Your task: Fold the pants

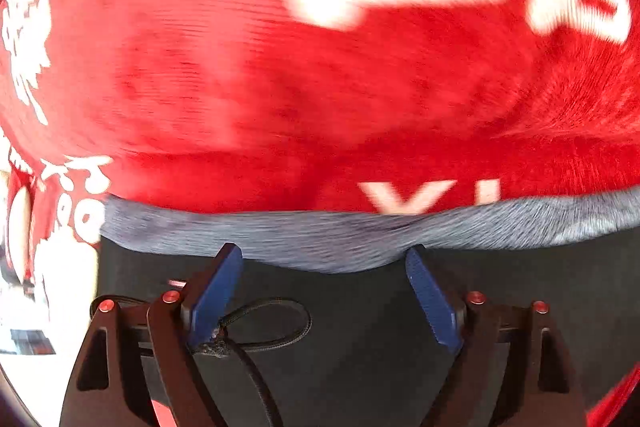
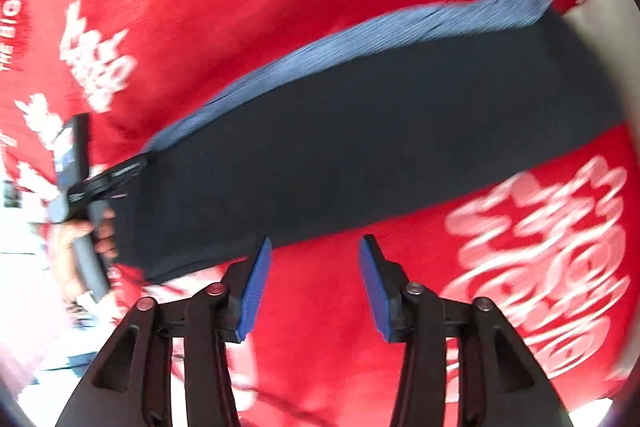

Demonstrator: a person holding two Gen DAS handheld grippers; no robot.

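Dark navy pants (image 2: 360, 147) lie as a long folded strip on the red cloth, with a blue-grey inner band (image 2: 360, 35) showing along their far edge. In the left wrist view the pants (image 1: 360, 327) fill the lower part, with the grey band (image 1: 280, 235) just beyond the fingertips. My left gripper (image 1: 324, 253) hangs open over the pants, and a black drawstring loop (image 1: 276, 323) lies by its left pad. My right gripper (image 2: 315, 243) is open over the red cloth at the pants' near edge, with nothing between its pads. A hand (image 2: 68, 247) holds the left gripper at the pants' left end.
A red cloth with white print (image 2: 400, 307) covers the work surface under the pants and spreads far beyond them (image 1: 240, 67). Pale ground shows past the cloth's edge at the upper right (image 2: 600, 27) and lower left (image 1: 24, 379).
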